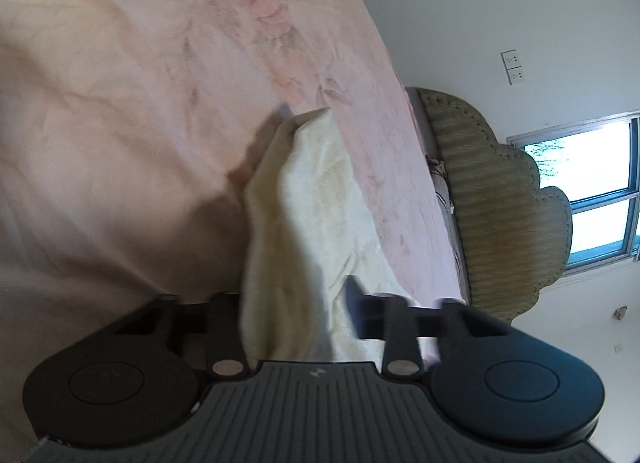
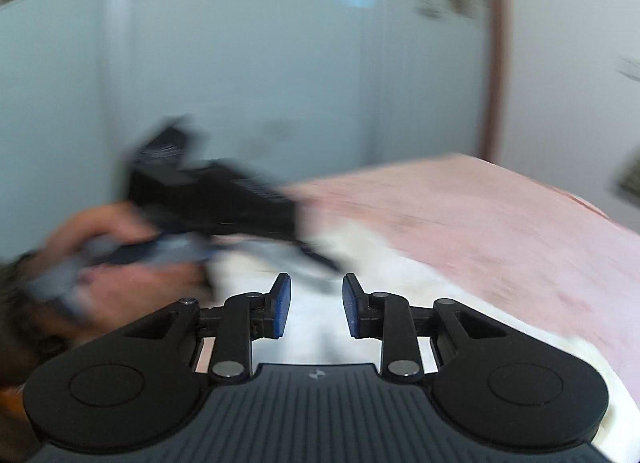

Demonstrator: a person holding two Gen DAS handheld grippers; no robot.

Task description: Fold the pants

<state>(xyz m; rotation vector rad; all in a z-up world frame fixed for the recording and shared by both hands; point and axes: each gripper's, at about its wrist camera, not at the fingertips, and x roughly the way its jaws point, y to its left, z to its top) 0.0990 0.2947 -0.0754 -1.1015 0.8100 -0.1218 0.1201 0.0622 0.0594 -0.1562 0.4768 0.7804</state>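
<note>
Our left gripper fingers pinch a fold of the cream pants, lifted off the pink bed. Our right gripper fingers stand apart, empty. A one-sided lift could bunch the cloth. Blur smears the hand; the left pads stay hidden.

right black claw, blue pads parted, nothing between them, above cream-white pants on pink-sheeted bed. at left, blurred hand holds second black claw. pale wall behind.
</note>
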